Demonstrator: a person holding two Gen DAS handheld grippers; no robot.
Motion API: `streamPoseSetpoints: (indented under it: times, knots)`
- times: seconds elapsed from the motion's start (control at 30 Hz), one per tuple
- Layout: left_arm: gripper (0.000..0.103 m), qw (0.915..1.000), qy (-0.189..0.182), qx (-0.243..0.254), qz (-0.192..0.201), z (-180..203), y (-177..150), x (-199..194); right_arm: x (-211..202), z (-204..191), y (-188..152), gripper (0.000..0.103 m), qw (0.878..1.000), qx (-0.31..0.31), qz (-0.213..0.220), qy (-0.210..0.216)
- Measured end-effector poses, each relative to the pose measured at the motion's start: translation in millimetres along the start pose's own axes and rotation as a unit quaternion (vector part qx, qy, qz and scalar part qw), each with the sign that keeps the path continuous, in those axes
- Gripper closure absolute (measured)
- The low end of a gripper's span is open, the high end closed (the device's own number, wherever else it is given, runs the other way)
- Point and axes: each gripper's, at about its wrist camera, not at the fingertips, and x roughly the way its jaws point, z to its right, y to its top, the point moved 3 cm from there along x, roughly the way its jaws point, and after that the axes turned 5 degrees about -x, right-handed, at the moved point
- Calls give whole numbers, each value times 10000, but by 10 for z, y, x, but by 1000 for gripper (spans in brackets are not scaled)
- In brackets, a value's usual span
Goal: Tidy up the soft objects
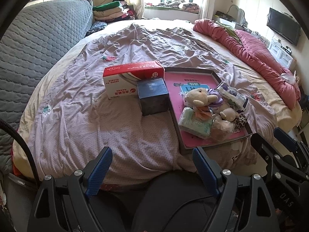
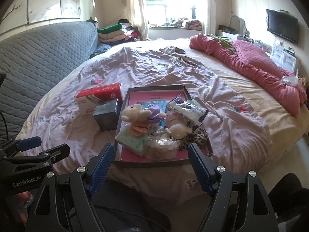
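A cream plush toy lies among tissue packs and a leopard-print piece heaped in the near half of a shallow tray, which sits close to the bed's near edge. Just beside the tray's left wall stand a dark box and, behind it, a red-and-white carton. The left gripper and right gripper both hang spread and empty at the bed's near edge.

Left gripper and right gripper: black angular frames, ribbed blue pads, silver screws. White "GenRobot.AI" lettering at nine o'clock; black cable at eight o'clock.
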Motion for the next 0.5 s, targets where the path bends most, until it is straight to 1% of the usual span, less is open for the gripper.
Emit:
streamPoseSetpoints:
  times: [0.17,0.3,0.5]
  knots:
    - [19,10000,-5,-18,-35,-18,-8,27,6,7,2,23,10000,-5,-2,7]
    - [19,10000,60,-10,-23,-39,-15,67,18,36,-14,23,10000,91,-7,29]
    - [19,9999,29,-112,0,-129,-29,207,14,59,-16,23,9998,170,70,54]
